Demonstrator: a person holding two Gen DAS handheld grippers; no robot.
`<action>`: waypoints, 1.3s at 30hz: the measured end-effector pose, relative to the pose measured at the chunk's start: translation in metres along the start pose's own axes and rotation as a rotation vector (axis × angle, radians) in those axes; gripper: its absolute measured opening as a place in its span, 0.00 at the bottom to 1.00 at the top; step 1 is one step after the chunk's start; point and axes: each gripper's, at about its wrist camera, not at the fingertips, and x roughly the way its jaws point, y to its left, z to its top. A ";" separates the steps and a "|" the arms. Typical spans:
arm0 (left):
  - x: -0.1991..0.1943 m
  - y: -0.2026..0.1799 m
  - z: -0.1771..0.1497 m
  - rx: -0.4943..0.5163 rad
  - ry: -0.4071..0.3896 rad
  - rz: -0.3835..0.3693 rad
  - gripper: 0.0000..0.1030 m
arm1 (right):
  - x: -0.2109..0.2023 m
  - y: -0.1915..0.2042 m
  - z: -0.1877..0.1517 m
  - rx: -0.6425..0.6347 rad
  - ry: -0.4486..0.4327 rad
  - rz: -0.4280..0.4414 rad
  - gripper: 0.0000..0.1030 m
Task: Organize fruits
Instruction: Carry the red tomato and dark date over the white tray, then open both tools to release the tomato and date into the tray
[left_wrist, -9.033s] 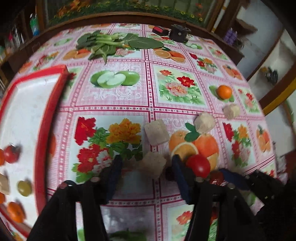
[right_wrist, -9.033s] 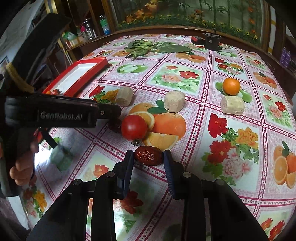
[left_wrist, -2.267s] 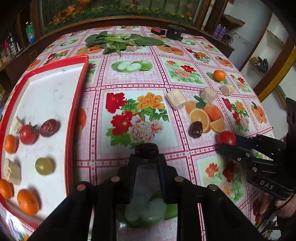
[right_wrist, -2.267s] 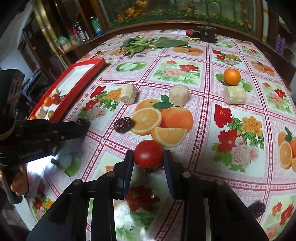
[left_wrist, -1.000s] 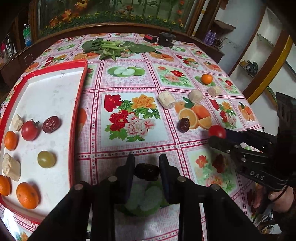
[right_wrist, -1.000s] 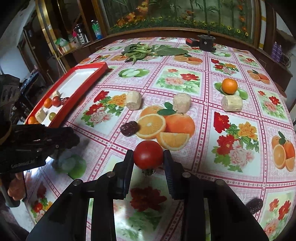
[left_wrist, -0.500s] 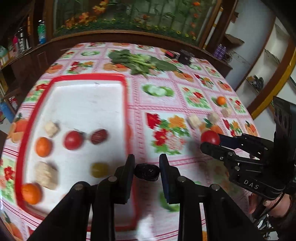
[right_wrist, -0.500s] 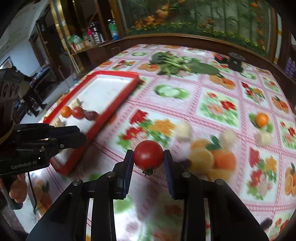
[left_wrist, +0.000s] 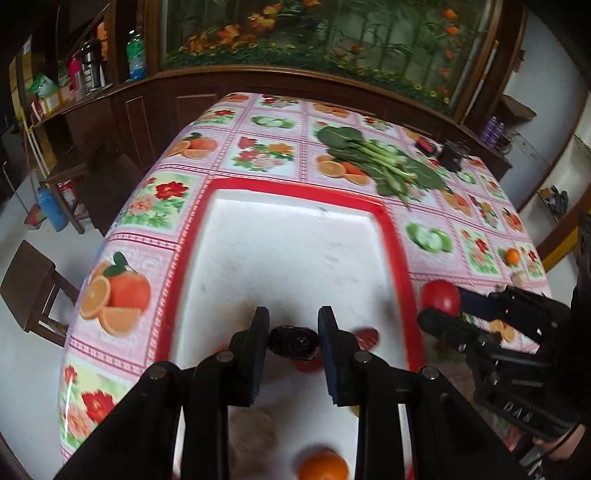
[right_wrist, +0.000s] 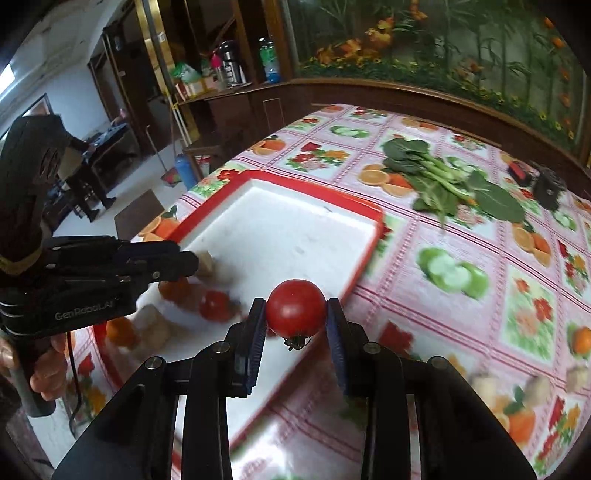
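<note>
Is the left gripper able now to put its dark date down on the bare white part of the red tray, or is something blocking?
Probably yes. The left gripper holds the dark date already over the red tray, and the white floor ahead of it looks bare. The right gripper with its tomato stays to the side.

Home dining room: tablecloth (left_wrist: 155, 206), cabinets (left_wrist: 166, 107).
</note>
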 end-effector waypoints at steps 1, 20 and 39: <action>0.004 0.003 0.004 0.001 0.002 0.008 0.29 | 0.006 0.002 0.003 0.002 0.005 0.002 0.30; 0.065 0.021 0.026 -0.043 0.092 0.011 0.29 | 0.063 0.013 0.012 -0.055 0.103 0.004 0.30; 0.066 0.020 0.023 -0.024 0.107 0.089 0.54 | 0.059 0.011 0.009 -0.047 0.123 -0.024 0.38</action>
